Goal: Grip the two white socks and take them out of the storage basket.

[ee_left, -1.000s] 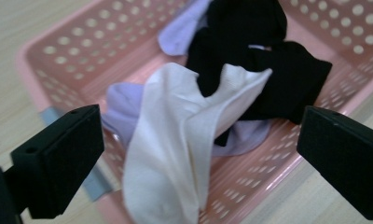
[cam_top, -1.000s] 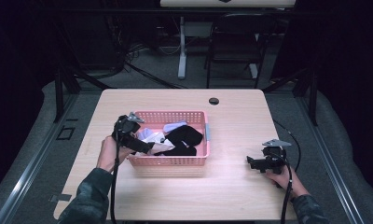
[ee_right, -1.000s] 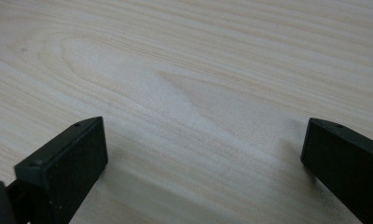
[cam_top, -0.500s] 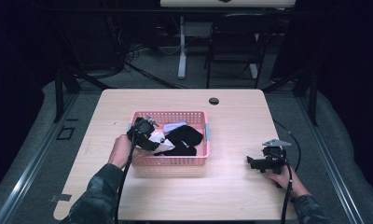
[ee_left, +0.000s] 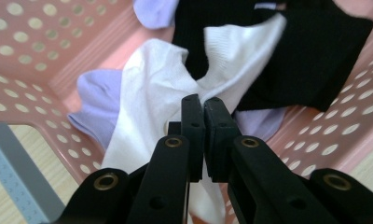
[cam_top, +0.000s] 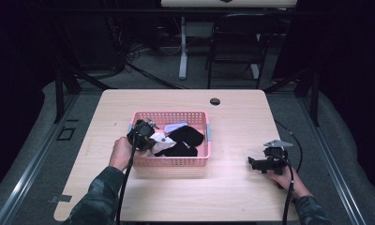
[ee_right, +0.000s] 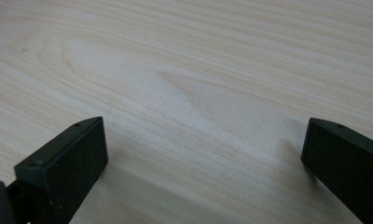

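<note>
The left gripper (ee_left: 203,105) has reached into the pink basket (cam_top: 143,115) from its nine o'clock side, and its jaws have just been closing: they now pinch a fold of the white sock (ee_left: 152,88), which lies on the black and lilac socks inside. I'd say the pick is made and lifting comes next. At four o'clock on the surface (ee_right: 184,56), the right gripper (cam_top: 257,161) sits with jaws wide apart, holding nothing
</note>
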`<move>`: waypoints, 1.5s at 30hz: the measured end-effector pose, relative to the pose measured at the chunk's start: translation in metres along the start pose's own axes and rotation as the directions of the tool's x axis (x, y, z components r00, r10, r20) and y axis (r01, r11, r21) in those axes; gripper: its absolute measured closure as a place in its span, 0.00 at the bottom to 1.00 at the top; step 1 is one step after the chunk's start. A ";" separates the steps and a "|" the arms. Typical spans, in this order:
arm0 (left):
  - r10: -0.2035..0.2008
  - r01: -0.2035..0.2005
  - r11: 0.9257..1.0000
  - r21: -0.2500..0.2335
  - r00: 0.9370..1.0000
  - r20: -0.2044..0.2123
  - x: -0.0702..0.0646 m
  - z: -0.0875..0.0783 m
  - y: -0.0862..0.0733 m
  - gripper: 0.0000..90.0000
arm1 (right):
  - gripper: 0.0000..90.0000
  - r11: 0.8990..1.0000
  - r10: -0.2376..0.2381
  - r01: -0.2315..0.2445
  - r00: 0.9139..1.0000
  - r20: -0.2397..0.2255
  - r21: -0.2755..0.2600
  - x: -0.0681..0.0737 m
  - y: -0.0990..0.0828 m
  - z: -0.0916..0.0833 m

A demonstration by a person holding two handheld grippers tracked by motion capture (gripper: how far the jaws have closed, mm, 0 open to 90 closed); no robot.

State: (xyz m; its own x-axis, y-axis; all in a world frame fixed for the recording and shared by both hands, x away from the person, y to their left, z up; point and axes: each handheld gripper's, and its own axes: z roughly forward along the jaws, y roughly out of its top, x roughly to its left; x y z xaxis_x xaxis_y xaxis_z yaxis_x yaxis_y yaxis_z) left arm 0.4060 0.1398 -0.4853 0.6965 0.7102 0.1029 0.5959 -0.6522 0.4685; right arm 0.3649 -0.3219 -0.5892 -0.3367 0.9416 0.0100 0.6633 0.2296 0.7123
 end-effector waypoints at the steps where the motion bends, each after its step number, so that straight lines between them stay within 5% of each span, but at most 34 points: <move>1: -0.011 0.011 1.000 -0.022 1.000 0.012 0.002 -0.003 0.000 0.98 | 0.00 1.000 0.000 0.000 1.000 0.000 0.000 0.000 0.000 0.000; 12: -0.009 0.008 0.993 -0.115 1.000 -0.013 0.005 -0.033 0.010 0.98 | 0.00 1.000 0.000 0.000 1.000 0.000 0.000 0.000 0.000 0.000; 22: -0.052 0.052 0.987 -0.150 0.999 0.007 0.016 -0.045 0.016 0.99 | 0.00 1.000 0.001 -0.001 1.000 0.003 0.000 0.000 0.000 0.000; 38: -0.034 0.030 0.981 -0.192 0.999 -0.016 0.018 -0.078 0.031 0.99 | 0.00 1.000 0.004 -0.004 1.000 0.006 -0.001 0.001 0.000 0.000; 45: -0.064 0.055 0.973 -0.226 0.997 -0.032 0.029 -0.096 0.030 0.99 | 0.00 1.000 0.003 -0.003 1.000 0.006 0.000 0.001 0.000 0.000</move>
State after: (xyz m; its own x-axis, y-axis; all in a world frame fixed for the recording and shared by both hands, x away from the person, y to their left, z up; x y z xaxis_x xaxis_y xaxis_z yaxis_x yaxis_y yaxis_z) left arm 0.4056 0.1663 -0.3837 0.6440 0.7583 0.1011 0.5271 -0.5356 0.6597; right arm 0.3647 -0.3213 -0.5892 -0.3301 0.9439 0.0079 0.6645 0.2264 0.7122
